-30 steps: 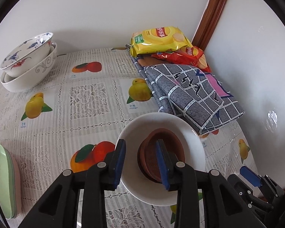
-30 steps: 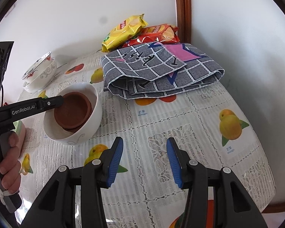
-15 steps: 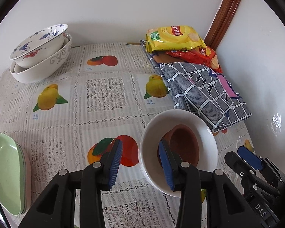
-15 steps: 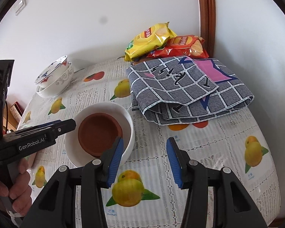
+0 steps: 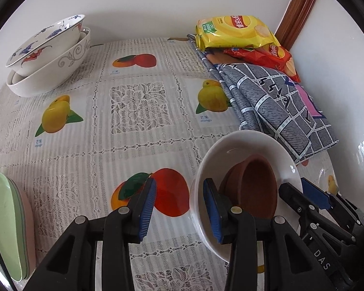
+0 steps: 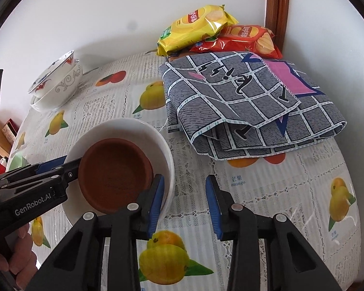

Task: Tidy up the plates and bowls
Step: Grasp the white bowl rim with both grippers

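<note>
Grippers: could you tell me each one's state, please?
Left gripper: open, just opening, white bowl rim between.
Right gripper: open, just closing, same rim between.

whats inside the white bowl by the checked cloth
Brown dishes sit nested inside the white bowl, at least two by the rims in the left wrist view. The bowl's floor beneath them is covered.

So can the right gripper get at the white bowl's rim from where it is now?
Probably yes: the right gripper already straddles the near rim of the white bowl, one finger inside beside the brown bowl, nothing blocking.
</note>
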Demonstrator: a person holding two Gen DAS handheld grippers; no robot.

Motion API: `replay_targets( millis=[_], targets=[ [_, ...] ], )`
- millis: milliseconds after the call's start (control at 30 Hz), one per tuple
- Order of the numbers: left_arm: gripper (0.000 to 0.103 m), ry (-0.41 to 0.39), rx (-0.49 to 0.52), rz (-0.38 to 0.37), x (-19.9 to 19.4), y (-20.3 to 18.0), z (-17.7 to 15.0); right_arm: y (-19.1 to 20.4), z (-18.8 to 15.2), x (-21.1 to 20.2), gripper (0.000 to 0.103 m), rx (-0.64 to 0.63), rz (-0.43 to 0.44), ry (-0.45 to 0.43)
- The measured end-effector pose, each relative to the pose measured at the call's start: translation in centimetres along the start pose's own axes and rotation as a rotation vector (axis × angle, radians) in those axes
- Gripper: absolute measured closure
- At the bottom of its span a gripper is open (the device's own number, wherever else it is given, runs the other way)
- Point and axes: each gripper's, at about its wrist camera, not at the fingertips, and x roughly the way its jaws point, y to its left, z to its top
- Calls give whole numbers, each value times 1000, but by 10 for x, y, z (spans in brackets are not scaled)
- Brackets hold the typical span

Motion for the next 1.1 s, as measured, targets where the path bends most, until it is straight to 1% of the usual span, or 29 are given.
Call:
replay_targets(
  millis=[167,233,367,433,667,700,833,867,900,933,967,1000,1033,1067,1100],
  targets=[
    [64,28,5,12,10,1,1,6,2,11,68,-21,-20,31],
    [64,34,4,2,13,2,1,6,1,14,68,-20,-24,38],
    [65,37,10,-7,15,2,2,3,2,15,68,-9,-20,34],
    [66,40,10,-12,15,2,3,2,3,16,65,-4,-20,34],
    [68,36,17,-31,18,2,1,2,1,14,61,-7,-36,-4],
    [69,37,16,-36,18,3,0,2,1,14,61,-6,-35,-5],
    [82,32,10,-69,19,0,-1,-5,2,16,61,53,13,15],
    [88,28,13,-70,18,-2,-2,-6,2,17,63,68,30,20],
    [90,25,21,-74,18,-4,-2,-7,1,17,64,80,40,22],
    [93,22,27,-72,18,-6,-2,-6,1,17,68,82,40,18],
    [93,16,29,-65,18,-8,-2,-4,0,16,74,79,44,13],
    [93,10,32,-62,17,-9,-2,-2,-1,16,77,76,49,9],
    [92,8,35,-61,17,-10,-2,1,-1,15,86,72,53,6],
    [92,7,36,-64,17,-11,-1,5,-1,14,92,69,58,6],
    [92,7,34,-63,16,-11,-2,7,-2,13,92,68,41,1]
  ],
)
